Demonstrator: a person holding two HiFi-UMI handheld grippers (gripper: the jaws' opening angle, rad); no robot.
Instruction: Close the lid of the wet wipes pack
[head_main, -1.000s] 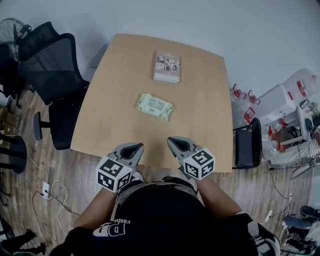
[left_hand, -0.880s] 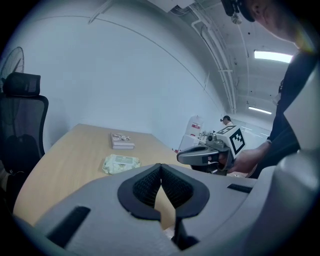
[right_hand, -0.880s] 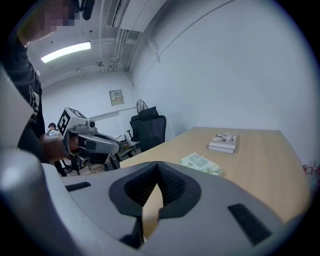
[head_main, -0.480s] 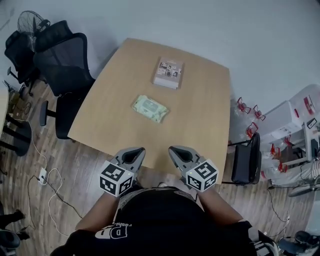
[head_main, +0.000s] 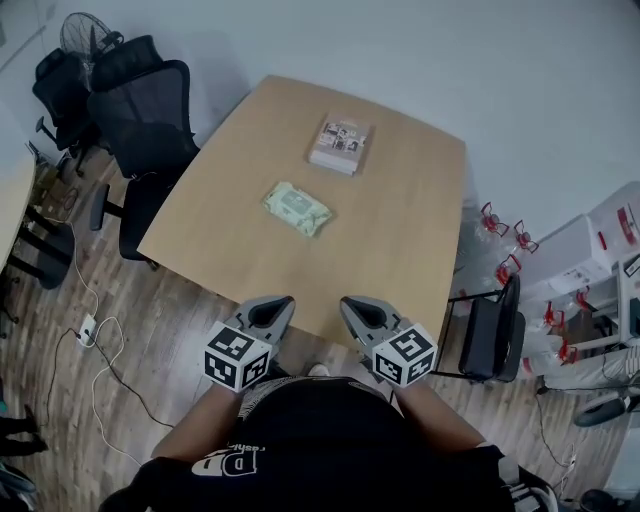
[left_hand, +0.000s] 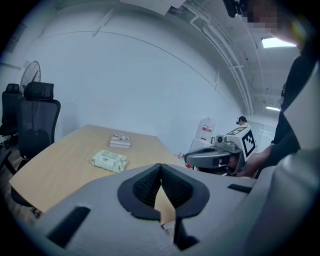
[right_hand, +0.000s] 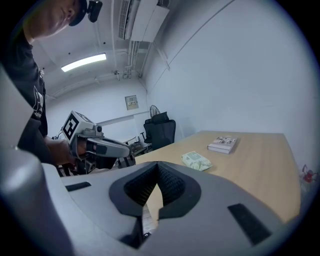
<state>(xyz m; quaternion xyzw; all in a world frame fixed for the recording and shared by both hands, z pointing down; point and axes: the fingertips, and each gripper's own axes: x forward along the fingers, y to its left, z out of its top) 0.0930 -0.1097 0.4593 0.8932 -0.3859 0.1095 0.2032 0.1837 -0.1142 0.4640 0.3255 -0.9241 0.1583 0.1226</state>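
A pale green wet wipes pack (head_main: 297, 208) lies flat near the middle of the wooden table (head_main: 400, 250). From this distance I cannot tell how its lid stands. Both grippers hang at the table's near edge, well short of the pack. My left gripper (head_main: 274, 305) is shut with nothing in it, and my right gripper (head_main: 356, 305) is shut and empty too. In the left gripper view the pack (left_hand: 109, 160) lies ahead of the closed jaws (left_hand: 160, 167), with the right gripper (left_hand: 212, 157) alongside. The right gripper view shows the pack (right_hand: 196, 160) beyond its closed jaws (right_hand: 157, 167).
A book (head_main: 340, 145) lies on the table beyond the pack. Black office chairs (head_main: 140, 110) stand at the table's left, another black chair (head_main: 490, 320) at its right. Cables (head_main: 95, 340) trail over the wooden floor on the left.
The head view has drifted back and turned a little, so the table sits slightly farther away. The pack and book have not moved. Both grippers stay shut in front of the body.
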